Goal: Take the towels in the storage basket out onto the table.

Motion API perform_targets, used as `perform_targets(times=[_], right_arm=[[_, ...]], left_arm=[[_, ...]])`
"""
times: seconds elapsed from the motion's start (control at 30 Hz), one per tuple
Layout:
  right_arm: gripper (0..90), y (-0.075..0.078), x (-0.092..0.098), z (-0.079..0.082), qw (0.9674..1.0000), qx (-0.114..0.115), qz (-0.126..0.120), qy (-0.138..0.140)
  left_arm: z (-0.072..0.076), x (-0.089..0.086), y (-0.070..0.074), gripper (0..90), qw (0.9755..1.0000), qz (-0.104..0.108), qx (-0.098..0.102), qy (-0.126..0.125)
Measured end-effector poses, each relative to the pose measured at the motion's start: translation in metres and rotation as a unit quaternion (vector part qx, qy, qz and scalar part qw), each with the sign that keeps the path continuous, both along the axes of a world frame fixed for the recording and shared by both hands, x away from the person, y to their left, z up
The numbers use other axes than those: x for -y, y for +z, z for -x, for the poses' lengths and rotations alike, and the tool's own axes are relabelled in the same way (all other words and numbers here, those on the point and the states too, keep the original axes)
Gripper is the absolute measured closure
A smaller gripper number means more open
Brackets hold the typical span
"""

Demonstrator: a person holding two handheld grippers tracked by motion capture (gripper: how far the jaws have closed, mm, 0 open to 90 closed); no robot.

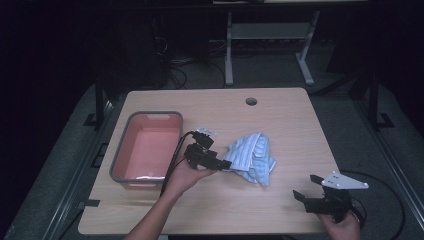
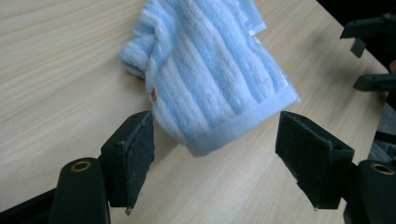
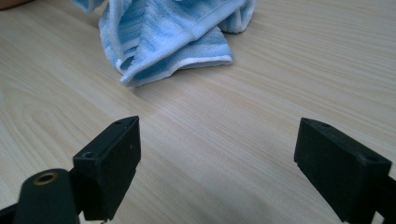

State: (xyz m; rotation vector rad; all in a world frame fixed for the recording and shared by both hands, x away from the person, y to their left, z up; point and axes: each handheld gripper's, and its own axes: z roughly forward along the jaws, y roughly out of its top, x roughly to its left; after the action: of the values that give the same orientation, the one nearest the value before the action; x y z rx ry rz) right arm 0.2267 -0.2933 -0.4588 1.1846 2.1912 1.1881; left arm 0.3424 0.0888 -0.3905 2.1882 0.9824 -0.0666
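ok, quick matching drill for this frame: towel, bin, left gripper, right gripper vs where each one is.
Things:
1. towel
2. bin
3. left gripper
4. right gripper

Places or states:
A. near the table's right front corner, jaws open, apart from the cloth
B. crumpled at mid-table, blue striped
C. at the table's left side, pink inside with a grey rim
D. jaws open at the cloth's edge

Pairs: 1-B, 2-C, 3-D, 4-A

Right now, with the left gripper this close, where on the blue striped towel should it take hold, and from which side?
Probably the hemmed corner of the blue striped towel that points at the left gripper, approached from the bin side, low along the table. That corner sticks out of the crumpled heap as a thin flap lying between the open jaws, so they could likely close on it without bunching the rest.
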Motion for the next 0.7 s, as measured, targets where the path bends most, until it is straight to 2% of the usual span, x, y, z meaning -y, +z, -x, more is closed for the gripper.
perform_targets(times=[0.53, 0.7], right_arm=[[14.1, 0.0, 0.001, 0.0, 1.0, 0.003, 0.002, -0.002], [14.1, 0.001, 0.0, 0.001, 1.0, 0.004, 0.002, -0.002]], left_arm=[[0.024, -0.012, -0.012, 28.1, 0.9998, 0.016, -0.001, -0.009], [0.033, -0.013, -0.014, 28.0, 0.9997, 0.02, 0.008, -0.013]])
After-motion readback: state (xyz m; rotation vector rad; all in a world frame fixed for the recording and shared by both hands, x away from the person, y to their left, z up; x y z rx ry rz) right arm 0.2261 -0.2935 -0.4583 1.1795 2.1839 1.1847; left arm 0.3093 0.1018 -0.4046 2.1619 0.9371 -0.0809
